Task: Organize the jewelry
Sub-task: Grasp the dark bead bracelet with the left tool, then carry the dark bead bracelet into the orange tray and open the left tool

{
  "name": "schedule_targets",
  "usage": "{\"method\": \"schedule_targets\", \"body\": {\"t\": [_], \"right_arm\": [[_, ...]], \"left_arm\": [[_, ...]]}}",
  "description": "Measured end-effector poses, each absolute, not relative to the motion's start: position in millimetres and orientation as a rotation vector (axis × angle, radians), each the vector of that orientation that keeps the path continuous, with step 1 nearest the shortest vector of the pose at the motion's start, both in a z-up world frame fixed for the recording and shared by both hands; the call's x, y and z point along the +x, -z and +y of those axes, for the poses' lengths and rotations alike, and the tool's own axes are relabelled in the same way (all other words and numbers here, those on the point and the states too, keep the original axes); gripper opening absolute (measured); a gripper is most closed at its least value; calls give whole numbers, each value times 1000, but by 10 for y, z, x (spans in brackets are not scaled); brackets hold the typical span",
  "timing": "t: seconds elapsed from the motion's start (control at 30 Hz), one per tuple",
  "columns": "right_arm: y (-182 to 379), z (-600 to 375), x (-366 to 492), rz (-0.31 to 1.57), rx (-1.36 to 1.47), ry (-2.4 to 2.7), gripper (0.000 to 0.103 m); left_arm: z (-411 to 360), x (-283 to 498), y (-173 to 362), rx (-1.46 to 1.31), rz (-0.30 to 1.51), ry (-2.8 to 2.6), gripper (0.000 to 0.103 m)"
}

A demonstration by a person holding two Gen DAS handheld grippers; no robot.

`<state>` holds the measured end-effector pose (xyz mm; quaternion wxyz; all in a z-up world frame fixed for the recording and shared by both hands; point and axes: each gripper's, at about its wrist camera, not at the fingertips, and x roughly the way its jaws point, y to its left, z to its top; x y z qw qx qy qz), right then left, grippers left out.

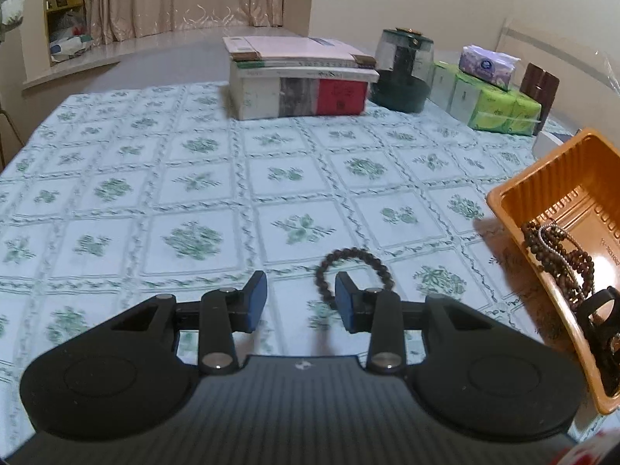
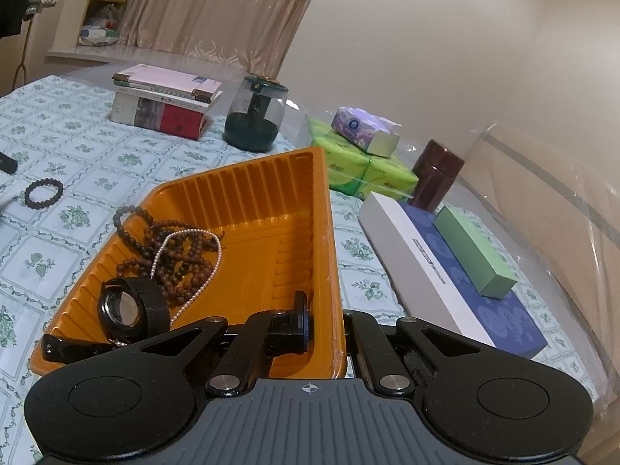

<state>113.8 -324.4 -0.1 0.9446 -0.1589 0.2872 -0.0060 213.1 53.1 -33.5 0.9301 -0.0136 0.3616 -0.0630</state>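
A dark beaded bracelet [image 1: 350, 250] [image 2: 45, 181] lies flat on the flowered tablecloth. My left gripper [image 1: 300, 279] hovers just in front of it, open, with nothing between its blue pads [image 1: 257, 302]; its right finger overlaps the bracelet's near side. To the right stands an orange tray [image 1: 542, 178] [image 2: 252, 193] holding wooden bead strands [image 2: 174, 255] [image 1: 554, 255], a pearl chain [image 2: 217, 255] and a black watch [image 2: 128, 308]. My right gripper [image 2: 325, 319] is shut on the tray's near right wall, one finger inside and one outside.
At the back stand a stack of books [image 1: 302, 81] [image 2: 162, 108], a dark green glass jar [image 1: 405, 69] and green tissue packs [image 1: 500, 108]. Right of the tray lie a white and blue box [image 2: 426, 263], a green box [image 2: 472, 248] and a brown canister [image 2: 436, 178].
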Motion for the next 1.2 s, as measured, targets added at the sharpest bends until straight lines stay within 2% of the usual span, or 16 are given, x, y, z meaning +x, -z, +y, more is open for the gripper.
{"method": "schedule_targets", "body": {"t": [0.13, 0.23, 0.67, 1.2], "right_arm": [[4, -3244, 1141, 587, -325, 13, 3], [8, -3245, 1147, 590, -324, 15, 3], [30, -3268, 1159, 595, -325, 20, 3], [5, -3241, 1134, 581, -321, 13, 3]], "left_arm": [[397, 2224, 429, -30, 746, 128, 33], [323, 2316, 505, -23, 764, 123, 23], [296, 2352, 621, 45, 804, 104, 5], [763, 1902, -24, 4, 705, 108, 5]]}}
